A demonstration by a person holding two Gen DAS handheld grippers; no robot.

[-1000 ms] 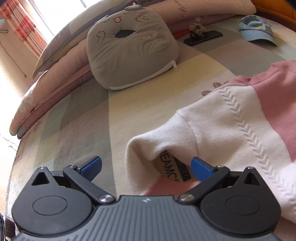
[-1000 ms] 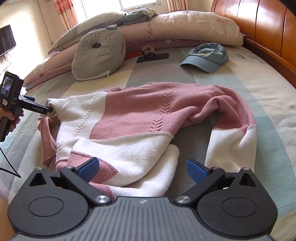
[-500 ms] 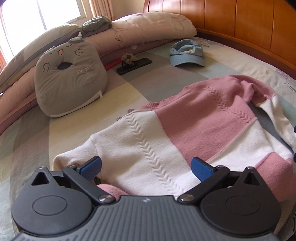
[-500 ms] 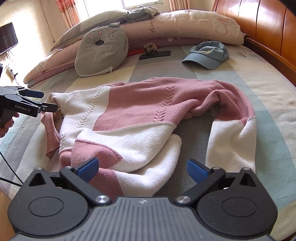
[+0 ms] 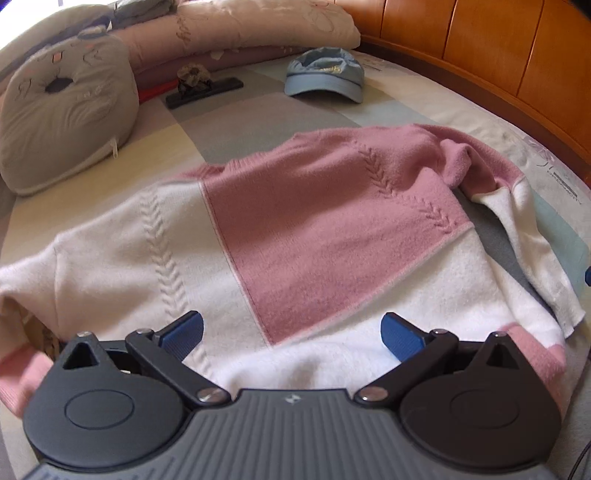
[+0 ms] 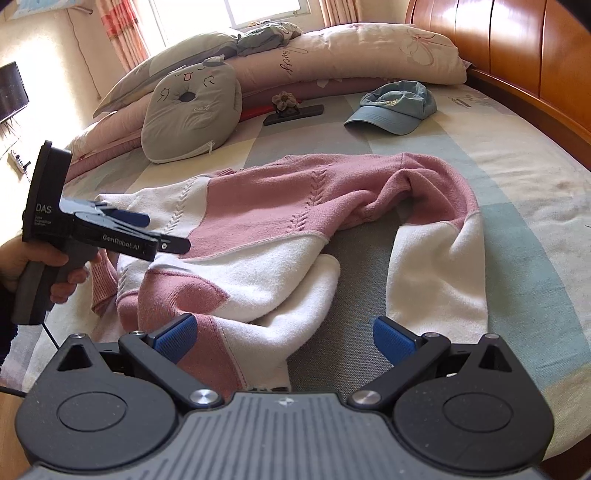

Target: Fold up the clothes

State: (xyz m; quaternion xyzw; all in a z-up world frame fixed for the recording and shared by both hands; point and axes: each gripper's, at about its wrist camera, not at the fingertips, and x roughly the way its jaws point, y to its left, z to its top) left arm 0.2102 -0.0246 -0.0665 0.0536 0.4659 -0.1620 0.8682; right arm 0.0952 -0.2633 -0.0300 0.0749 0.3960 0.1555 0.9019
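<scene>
Your one sweater [image 6: 280, 236], pink and white with cable stitching, lies rumpled across the bed [image 6: 517, 173], one sleeve bent beside it. Your left gripper [image 5: 291, 330] hovers above it, jaws spread, empty; your right gripper [image 6: 282, 338] gapes empty at the hem. Only the right view shows your hand [image 6: 35, 264], the curtains [image 6: 118, 29]. One cap [image 6: 391, 107], one cat cushion [image 6: 192, 110].
</scene>
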